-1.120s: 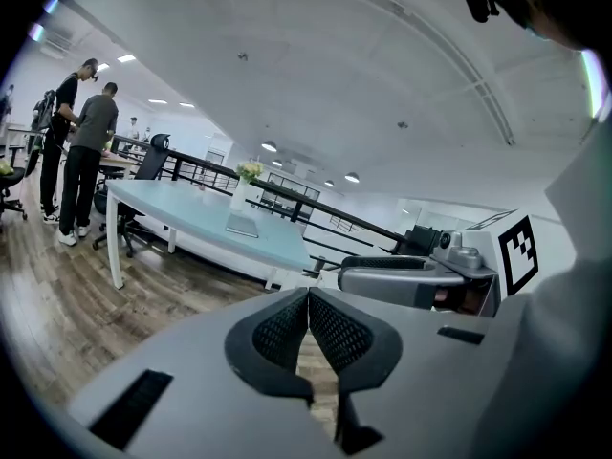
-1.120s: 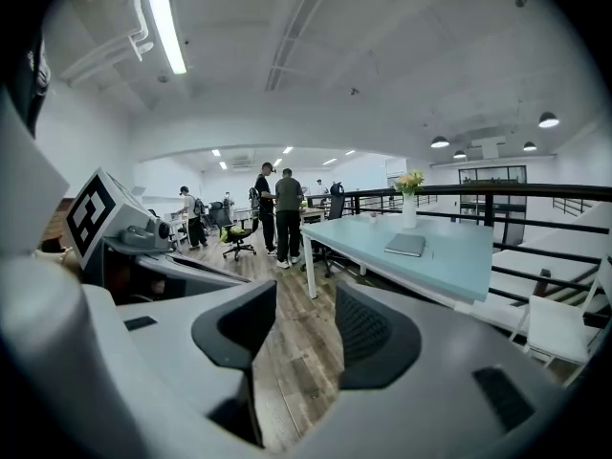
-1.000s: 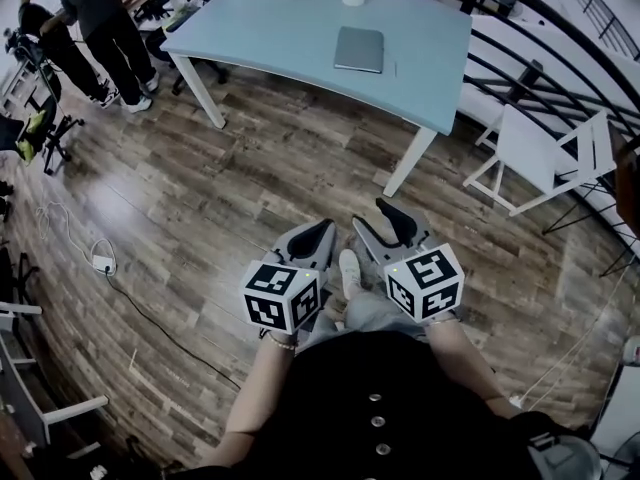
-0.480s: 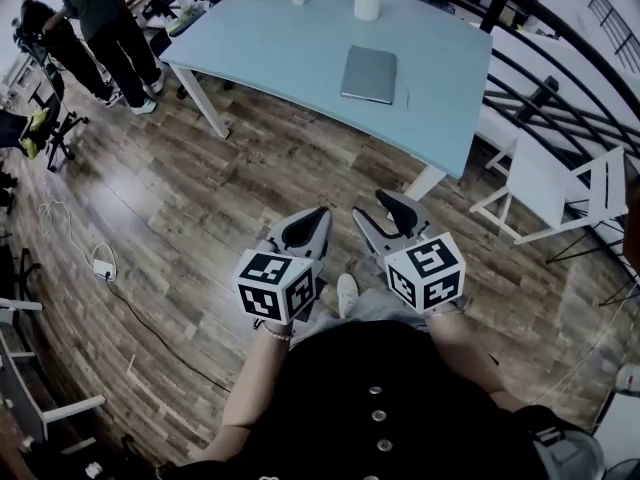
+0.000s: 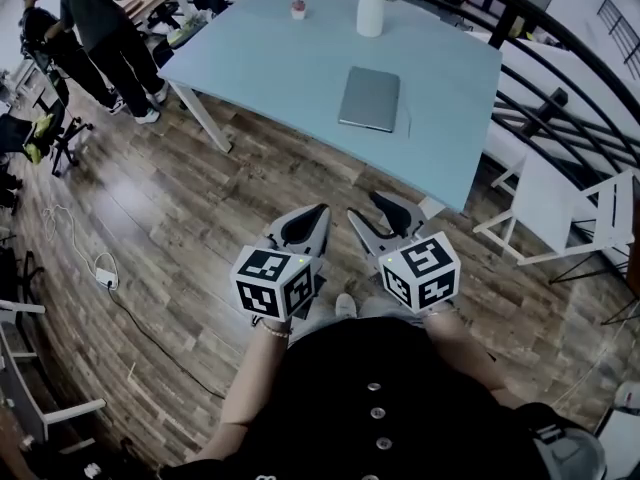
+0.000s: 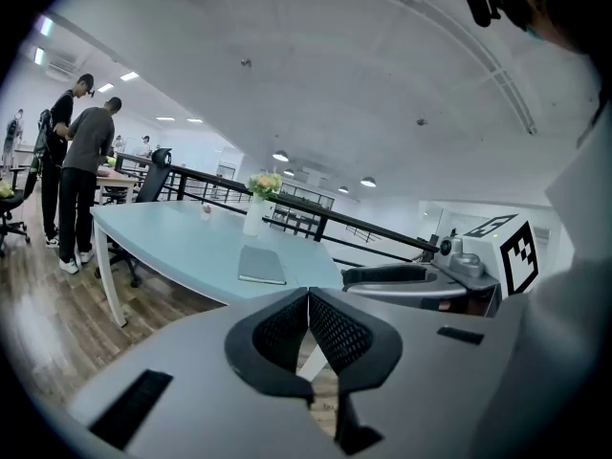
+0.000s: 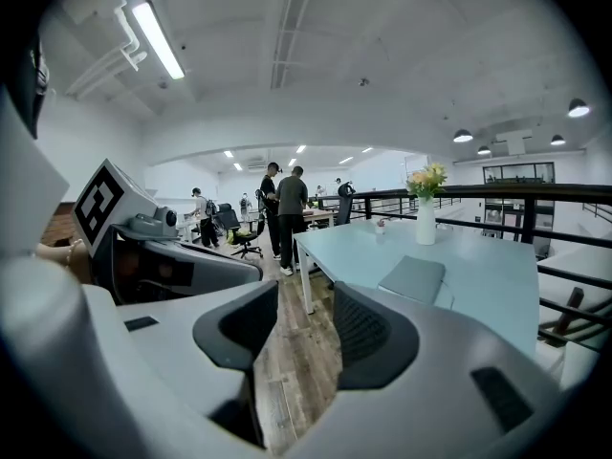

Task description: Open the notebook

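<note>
The notebook (image 5: 370,99) lies shut and flat on the pale blue table (image 5: 270,63), toward its right half. A slim pen-like thing (image 5: 408,121) sits just beside its right edge, and a white vase of flowers (image 5: 370,13) stands farther back. Both grippers are well short of it, held over the wooden floor (image 5: 200,198) on the near side of the table. I'd judge this the walk-up, with the opening not yet begun.

The left gripper (image 5: 320,211) has its jaws pressed together on nothing. The right gripper (image 5: 364,208) has its jaws apart and drawing closer, also with nothing between them.

To do it well, I'd come square to the table's near edge before reaching. From here I cannot tell which edge is the spine, so that wants checking first. One tong could pin the book down on the spine side. The other could slip a jaw tip under the cover's free edge and swing it over low, clear of the vase. The cover looks thin and smooth, so a pinch from above would likely slide off.

As for writing, the grey cover looks plain, with no title or brand I can read. The cubes (image 5: 276,283) on the grippers carry black-and-white square markers, which are patterns, not words. Two people (image 5: 100,23) stand by another desk at the far left.
</note>
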`<state>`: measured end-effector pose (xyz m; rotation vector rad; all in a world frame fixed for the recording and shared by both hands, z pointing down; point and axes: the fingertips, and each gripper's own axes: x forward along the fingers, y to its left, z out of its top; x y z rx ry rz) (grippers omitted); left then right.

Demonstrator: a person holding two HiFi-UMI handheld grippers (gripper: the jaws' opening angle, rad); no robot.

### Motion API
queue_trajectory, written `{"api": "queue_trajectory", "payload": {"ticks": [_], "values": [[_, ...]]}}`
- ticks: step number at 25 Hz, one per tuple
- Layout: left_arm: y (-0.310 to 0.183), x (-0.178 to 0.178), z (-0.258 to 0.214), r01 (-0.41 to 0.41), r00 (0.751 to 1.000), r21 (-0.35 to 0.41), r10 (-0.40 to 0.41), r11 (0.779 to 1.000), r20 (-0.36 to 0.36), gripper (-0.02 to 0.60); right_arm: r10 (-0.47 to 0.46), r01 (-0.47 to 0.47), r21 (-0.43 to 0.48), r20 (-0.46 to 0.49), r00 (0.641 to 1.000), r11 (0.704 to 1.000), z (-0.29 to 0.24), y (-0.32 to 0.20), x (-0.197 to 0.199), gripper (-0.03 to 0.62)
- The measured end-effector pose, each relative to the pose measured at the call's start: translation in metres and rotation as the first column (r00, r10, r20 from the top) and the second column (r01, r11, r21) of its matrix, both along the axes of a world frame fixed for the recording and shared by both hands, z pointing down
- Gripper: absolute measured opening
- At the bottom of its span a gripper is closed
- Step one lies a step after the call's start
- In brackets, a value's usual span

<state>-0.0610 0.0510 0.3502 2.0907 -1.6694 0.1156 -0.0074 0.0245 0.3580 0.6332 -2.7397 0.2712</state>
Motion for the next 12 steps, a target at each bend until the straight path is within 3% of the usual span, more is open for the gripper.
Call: {"api": "queue_trajectory", "payload": {"ticks": [12], "values": [[-0.027, -0.021, 0.015, 0.023, 0.999, -0.030, -0.023, 0.999, -0.026, 0.021, 0.057, -0.057, -0.026, -0.004, 0.998, 0.998, 0.013, -0.032, 0.001, 0.190]]}}
